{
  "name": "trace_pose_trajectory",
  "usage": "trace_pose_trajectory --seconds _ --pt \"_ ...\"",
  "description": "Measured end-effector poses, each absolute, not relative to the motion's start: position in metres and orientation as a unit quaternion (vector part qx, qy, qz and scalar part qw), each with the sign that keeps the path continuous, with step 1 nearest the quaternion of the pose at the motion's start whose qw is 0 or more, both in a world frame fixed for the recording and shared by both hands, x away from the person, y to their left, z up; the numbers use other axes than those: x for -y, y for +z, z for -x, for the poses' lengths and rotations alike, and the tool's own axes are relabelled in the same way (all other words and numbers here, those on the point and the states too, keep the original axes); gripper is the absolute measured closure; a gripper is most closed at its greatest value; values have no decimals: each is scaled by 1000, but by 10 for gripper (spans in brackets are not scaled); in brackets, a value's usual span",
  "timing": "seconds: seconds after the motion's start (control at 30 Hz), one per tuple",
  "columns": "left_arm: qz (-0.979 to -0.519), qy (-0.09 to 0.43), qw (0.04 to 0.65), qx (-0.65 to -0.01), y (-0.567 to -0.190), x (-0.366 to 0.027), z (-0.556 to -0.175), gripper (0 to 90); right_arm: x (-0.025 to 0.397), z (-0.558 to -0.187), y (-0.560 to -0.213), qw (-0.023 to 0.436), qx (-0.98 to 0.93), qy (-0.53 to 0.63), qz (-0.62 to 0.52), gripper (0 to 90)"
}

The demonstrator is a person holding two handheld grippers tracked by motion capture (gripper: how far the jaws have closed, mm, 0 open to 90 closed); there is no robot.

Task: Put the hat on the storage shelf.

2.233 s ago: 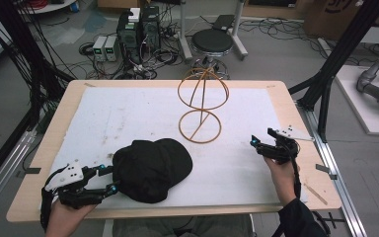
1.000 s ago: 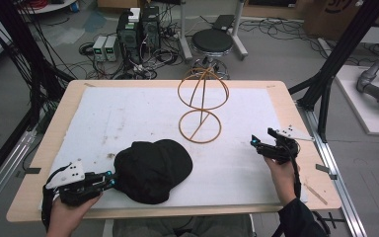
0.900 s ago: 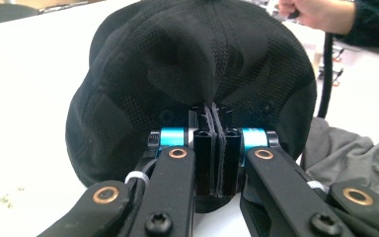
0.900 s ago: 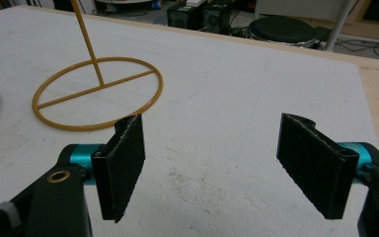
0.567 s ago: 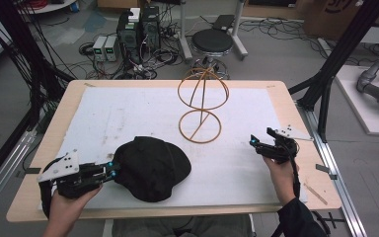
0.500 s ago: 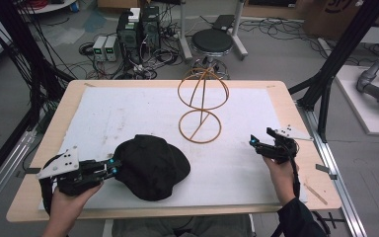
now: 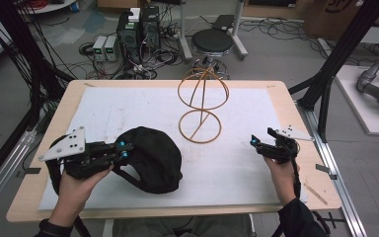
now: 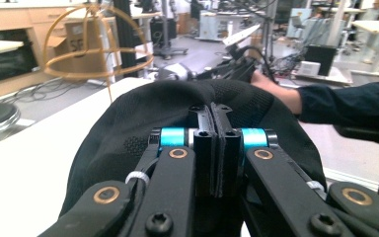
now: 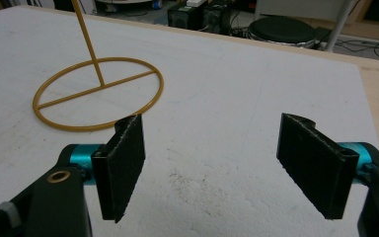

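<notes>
The left tool [image 8: 212, 148], moments ago beside the black cap [image 7: 150, 158], now pinches its fabric shut, ready to lift, while the right tool [image 9: 222, 165] hangs wide open and empty.

A wooden desk [image 7: 296, 118] carries a white mat [image 7: 246, 163] that covers most of its top, leaving bare wood along the edges. On the mat, a black cap [image 7: 153, 158] lies near the front edge, left of centre. A yellow wire stand [image 7: 201, 111] rests on its ring base around the middle, toward the back edge.
</notes>
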State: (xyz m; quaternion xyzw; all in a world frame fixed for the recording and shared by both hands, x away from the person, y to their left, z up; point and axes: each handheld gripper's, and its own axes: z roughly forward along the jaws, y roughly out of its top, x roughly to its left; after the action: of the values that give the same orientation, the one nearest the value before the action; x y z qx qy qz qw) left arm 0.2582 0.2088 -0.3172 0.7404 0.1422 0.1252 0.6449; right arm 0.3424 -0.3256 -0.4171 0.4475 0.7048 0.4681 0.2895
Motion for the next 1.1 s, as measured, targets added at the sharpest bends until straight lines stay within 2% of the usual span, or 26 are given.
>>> trace_pose_trajectory --seconds 0.37,0.57,0.8,1.1 --pt "-741 90 661 -76 -279 -163 -273 885 328 -341 -417 291 -702 468 -451 261" --pt "-746 65 662 -33 -259 -121 -291 885 333 -337 -416 293 -697 468 -458 261" --pt "-748 38 663 -7 -243 -78 -314 885 341 -334 -416 298 -690 469 -464 261" --pt "-750 29 661 3 -226 -40 -345 885 349 -330 -415 303 -683 469 -471 261"
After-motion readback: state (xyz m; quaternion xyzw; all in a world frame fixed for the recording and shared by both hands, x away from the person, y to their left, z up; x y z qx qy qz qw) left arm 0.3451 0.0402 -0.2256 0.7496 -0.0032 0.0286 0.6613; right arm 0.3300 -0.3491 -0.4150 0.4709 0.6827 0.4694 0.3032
